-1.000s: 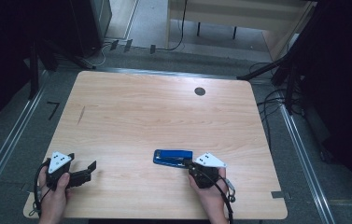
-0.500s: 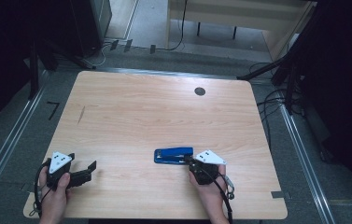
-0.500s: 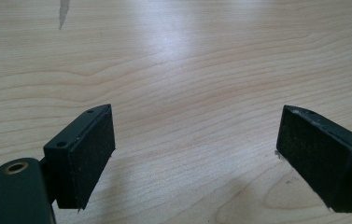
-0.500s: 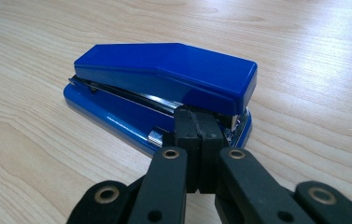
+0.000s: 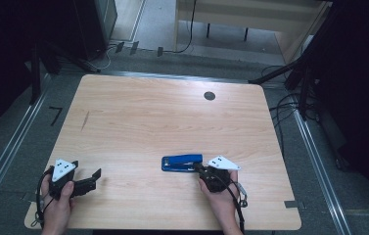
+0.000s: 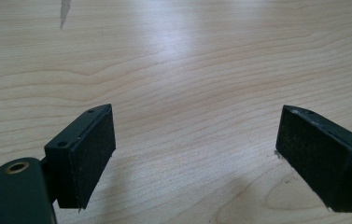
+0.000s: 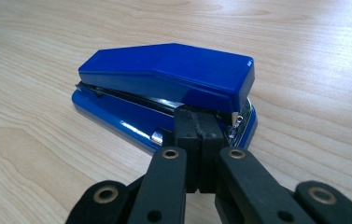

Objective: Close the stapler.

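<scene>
A: What is observed in the high view?

B: The left claw [image 5: 95, 175] is held low at the desk's [image 5: 172, 122] near left corner, pointing right, well apart from the stapler [image 5: 182, 162]. The right claw [image 5: 198, 168] is aimed left at the stapler's right end. The stapler lies near the desk's front edge, long axis left to right. Both forearms are cut off at the bottom edge.

A: And the left gripper view?

B: The left claw [image 6: 194, 154] is spread wide over bare wood.

A: The right gripper view?

B: The right claw [image 7: 201, 128] is pressed together, tips at the stapler's [image 7: 169, 88] near end. Whether contact is made cannot be told.
</scene>
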Available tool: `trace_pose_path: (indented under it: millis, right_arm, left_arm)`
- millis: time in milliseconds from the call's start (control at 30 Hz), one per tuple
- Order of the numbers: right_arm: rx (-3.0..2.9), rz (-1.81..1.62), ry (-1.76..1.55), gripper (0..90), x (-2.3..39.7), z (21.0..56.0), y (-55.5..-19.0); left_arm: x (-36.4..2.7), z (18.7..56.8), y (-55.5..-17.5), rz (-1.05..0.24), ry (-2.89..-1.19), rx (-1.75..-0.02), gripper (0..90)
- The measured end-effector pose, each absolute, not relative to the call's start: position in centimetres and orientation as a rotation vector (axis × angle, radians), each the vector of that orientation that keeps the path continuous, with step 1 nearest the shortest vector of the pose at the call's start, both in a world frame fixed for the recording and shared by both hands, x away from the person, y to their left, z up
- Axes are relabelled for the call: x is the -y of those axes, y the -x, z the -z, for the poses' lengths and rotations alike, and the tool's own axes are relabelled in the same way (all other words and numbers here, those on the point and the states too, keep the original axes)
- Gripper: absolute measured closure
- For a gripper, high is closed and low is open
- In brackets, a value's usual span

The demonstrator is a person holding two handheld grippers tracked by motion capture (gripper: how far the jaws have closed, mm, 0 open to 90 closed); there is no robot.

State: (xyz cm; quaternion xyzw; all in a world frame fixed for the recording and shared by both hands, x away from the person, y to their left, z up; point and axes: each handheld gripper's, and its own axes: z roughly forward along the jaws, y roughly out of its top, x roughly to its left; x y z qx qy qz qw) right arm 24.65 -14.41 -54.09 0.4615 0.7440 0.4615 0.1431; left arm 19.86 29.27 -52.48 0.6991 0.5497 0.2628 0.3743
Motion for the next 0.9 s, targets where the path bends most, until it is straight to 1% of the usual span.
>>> trace_pose_path:
  millis: [33, 133, 400, 533, 600, 667, 733, 900]
  right_arm:
    - [-2.147, -1.338, -1.334, 90.0, 14.5, 54.1, -24.6]
    - [-2.157, -1.358, -1.337, 74.6, 14.6, 54.0, -24.4]
    - [-2.203, -1.364, -1.284, 54.9, 15.1, 53.1, -23.1]
    - [-2.246, -1.36, -1.258, 40.1, 15.6, 52.8, -22.6]
    - [-2.258, -1.358, -1.245, 34.1, 15.9, 52.7, -22.4]
    - [-2.266, -1.368, -1.242, 32.4, 16.2, 52.7, -22.2]
    - [-2.26, -1.377, -1.257, 27.4, 16.6, 52.5, -22.1]
    - [-2.202, -1.429, -1.284, 23.9, 18.0, 51.9, -21.8]
  left_arm:
    - [-29.3, 52.5, -19.9, -0.672, -1.789, -1.408, 12.3]
    - [-29.3, 52.5, -19.9, -0.671, -1.788, -1.409, 12.3]
    - [-29.4, 52.5, -19.8, -0.665, -1.785, -1.404, 12.3]
    - [-29.3, 52.5, -19.9, -0.66, -1.786, -1.405, 12.3]
    - [-29.4, 52.5, -19.9, -0.66, -1.786, -1.406, 12.3]
    - [-29.4, 52.5, -19.9, -0.658, -1.781, -1.405, 12.4]
    - [-29.5, 52.5, -19.9, -0.655, -1.776, -1.407, 12.5]
    - [-29.4, 52.5, -19.9, -0.656, -1.787, -1.402, 12.8]
